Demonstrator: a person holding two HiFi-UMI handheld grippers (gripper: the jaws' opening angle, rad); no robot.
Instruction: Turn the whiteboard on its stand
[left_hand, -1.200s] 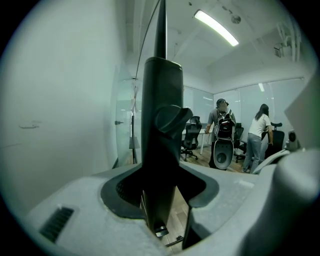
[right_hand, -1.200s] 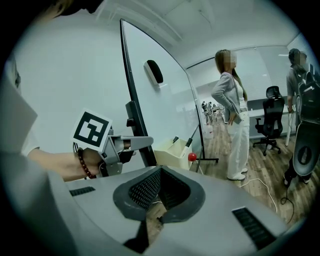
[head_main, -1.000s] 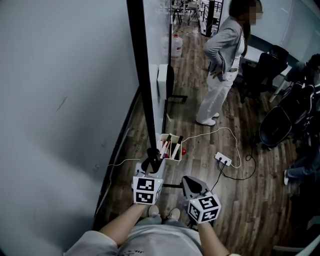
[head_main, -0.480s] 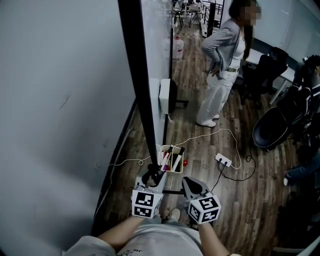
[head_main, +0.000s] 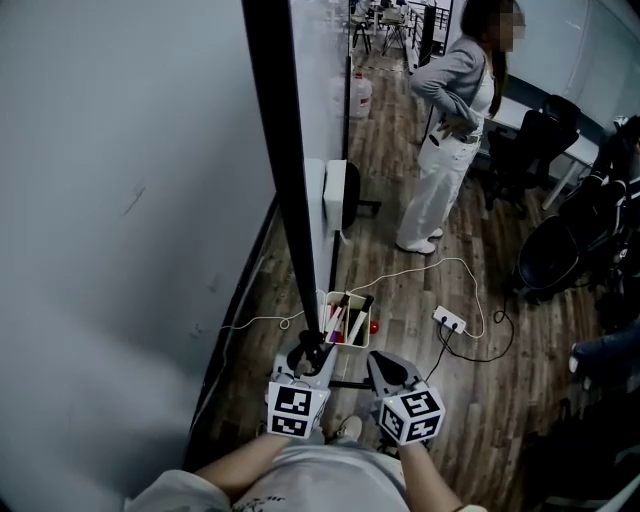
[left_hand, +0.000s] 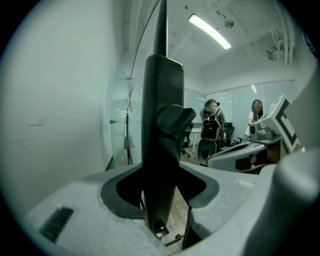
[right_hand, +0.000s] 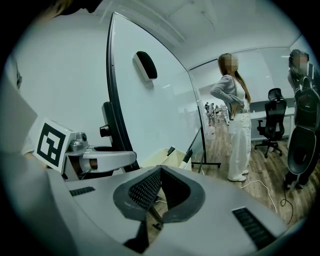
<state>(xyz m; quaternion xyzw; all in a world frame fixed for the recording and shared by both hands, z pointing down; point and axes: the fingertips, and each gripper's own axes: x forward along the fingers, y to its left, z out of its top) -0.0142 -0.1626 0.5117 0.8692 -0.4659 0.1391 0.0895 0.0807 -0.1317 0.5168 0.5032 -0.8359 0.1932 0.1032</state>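
Whiteboard (head_main: 316, 100): gripped at frame (head_main: 285, 180) between left gripper (head_main: 308, 358) fingers; right gripper (head_main: 383, 366) pinched shut, empty. Mid-turn, probably; next, swing edge round.

This is an open-plan office. A large whiteboard (right_hand: 150, 115) with an eraser (right_hand: 145, 65) stuck to it stands on a wheeled frame beside a plain pale wall (head_main: 120, 200), with a tray of markers (head_main: 345, 320) at its foot. Black swivel office chairs (head_main: 535, 135) are drawn up to a white desk (head_main: 510, 110), and glass partitions (right_hand: 260, 75) close off rooms behind. A strip light (left_hand: 210, 31) runs along the white ceiling. The floor (head_main: 400, 200) is wood-look plank, with a power strip (head_main: 449, 320) and its white cable (head_main: 400, 272) trailing across it. A person (head_main: 445, 130) stands near the chairs.
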